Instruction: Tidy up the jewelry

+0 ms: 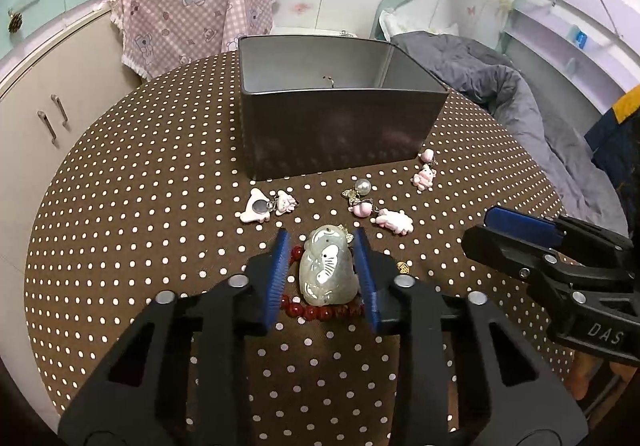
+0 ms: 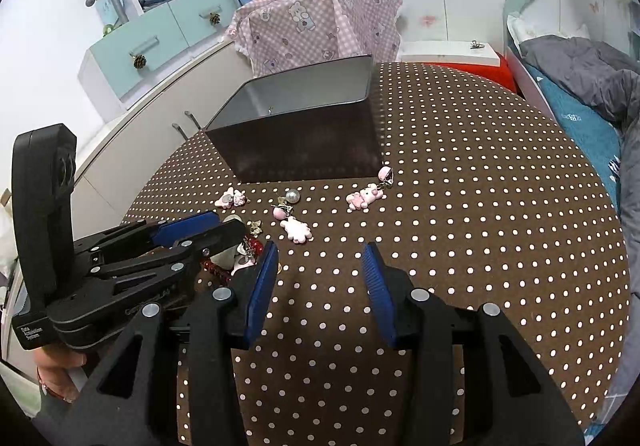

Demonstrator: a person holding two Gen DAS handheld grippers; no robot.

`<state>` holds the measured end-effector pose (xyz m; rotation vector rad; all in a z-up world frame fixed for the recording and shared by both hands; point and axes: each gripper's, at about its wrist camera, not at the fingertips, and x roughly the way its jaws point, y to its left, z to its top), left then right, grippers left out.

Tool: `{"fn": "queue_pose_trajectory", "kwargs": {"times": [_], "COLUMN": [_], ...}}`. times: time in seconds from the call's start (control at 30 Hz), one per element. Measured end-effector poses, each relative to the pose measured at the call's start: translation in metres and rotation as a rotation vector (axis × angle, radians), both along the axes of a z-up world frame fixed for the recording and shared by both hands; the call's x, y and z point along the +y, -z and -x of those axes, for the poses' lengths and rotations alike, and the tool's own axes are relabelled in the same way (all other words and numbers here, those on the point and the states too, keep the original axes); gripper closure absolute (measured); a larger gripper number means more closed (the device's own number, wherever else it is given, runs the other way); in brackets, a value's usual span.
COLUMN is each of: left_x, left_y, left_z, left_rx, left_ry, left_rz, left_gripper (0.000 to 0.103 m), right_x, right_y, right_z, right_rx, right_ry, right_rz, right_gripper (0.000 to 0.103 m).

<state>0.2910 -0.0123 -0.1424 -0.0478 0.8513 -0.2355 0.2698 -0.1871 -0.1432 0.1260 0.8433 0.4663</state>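
Left wrist view: left gripper (image 1: pixel 320 270) jaws narrow, straddling jade pendant (image 1: pixel 329 266) at frame centre, contact unclear. Right gripper (image 2: pixel 320 286) jaws wide, empty.

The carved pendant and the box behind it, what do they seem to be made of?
The carved pendant looks like polished jade or similar stone: pale grey-green, translucent, with glossy highlights; glass or resin is possible. The box looks like thin metal, perhaps tin: dark outside, a dull silver sheen inside, with sharp folded corners.
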Motion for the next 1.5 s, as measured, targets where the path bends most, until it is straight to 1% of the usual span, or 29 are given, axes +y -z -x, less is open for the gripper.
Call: {"fn": "queue_pose_trajectory", "kwargs": {"times": [0.03,0.13,0.17,0.2,0.27,0.47,0.6,0.73,1.03,1.07,1.1,1.13,1.17,1.2,1.27,1.3,1.33,1.37,1.5], "left_x": [-0.001,-0.002,0.0,0.002,0.011,0.03,0.03,0.022,0.005,0.005,0.005,0.006,0.008,0.009,0.008,0.008,0.007,0.006,-0.001], "left_y": [0.0,-0.002,-0.004,-0.007,-0.015,-0.032,-0.028,-0.018,-0.005,-0.005,-0.004,-0.004,-0.006,-0.008,-0.007,-0.007,-0.007,-0.005,0.0], "left_z": [0.0,0.001,0.002,0.003,0.007,0.012,0.013,0.01,0.013,0.013,0.014,0.014,0.017,0.019,0.018,0.018,0.017,0.015,0.014], "left_rx": [0.002,-0.012,-0.02,-0.028,-0.046,-0.084,-0.054,-0.023,0.017,0.018,0.017,0.006,-0.02,-0.038,-0.034,-0.037,-0.036,-0.024,-0.007], "left_ry": [0.008,0.015,0.015,0.016,0.014,-0.001,0.009,0.018,0.06,0.059,0.058,0.043,0.026,0.023,0.018,0.014,0.016,0.022,0.042], "left_rz": [-0.003,-0.01,0.003,0.024,0.086,0.158,0.142,0.095,0.029,0.025,0.023,0.024,0.03,0.03,0.013,0.006,-0.004,-0.014,-0.045], "left_gripper": [0.079,0.082,0.097,0.099,0.099,0.099,0.098,0.098,0.098,0.087,0.072,0.034,0.03,0.03,0.03,0.033,0.042,0.046,0.048], "right_x": [0.0,0.002,0.004,0.005,0.007,0.017,0.024,0.026,0.007,0.007,0.005,0.004,0.004,0.003,0.001,0.0,-0.002,-0.003,-0.005], "right_y": [0.0,0.001,0.002,0.002,0.003,0.005,0.005,0.005,0.009,0.011,0.012,0.013,0.013,0.014,0.016,0.016,0.017,0.017,0.018], "right_z": [0.0,-0.001,-0.001,-0.002,-0.003,-0.005,-0.005,-0.003,0.0,0.001,0.002,0.002,0.003,0.003,0.003,0.002,0.002,0.003,0.002], "right_rx": [0.0,0.003,0.005,0.005,0.007,0.013,0.013,0.013,0.021,0.022,0.025,0.028,0.03,0.032,0.036,0.037,0.038,0.039,0.041], "right_ry": [0.0,-0.004,-0.006,-0.007,-0.013,-0.032,-0.043,-0.049,-0.017,-0.016,-0.015,-0.014,-0.014,-0.013,-0.009,-0.008,-0.007,-0.006,-0.004], "right_rz": [-0.001,0.003,0.005,0.008,0.012,0.023,0.022,0.024,0.02,0.019,0.016,0.015,0.015,0.015,0.013,0.012,0.009,0.007,0.0], "right_gripper": [0.061,0.061,0.061,0.061,0.061,0.061,0.061,0.061,0.061,0.061,0.061,0.061,0.061,0.061,0.061,0.061,0.061,0.061,0.061]}}
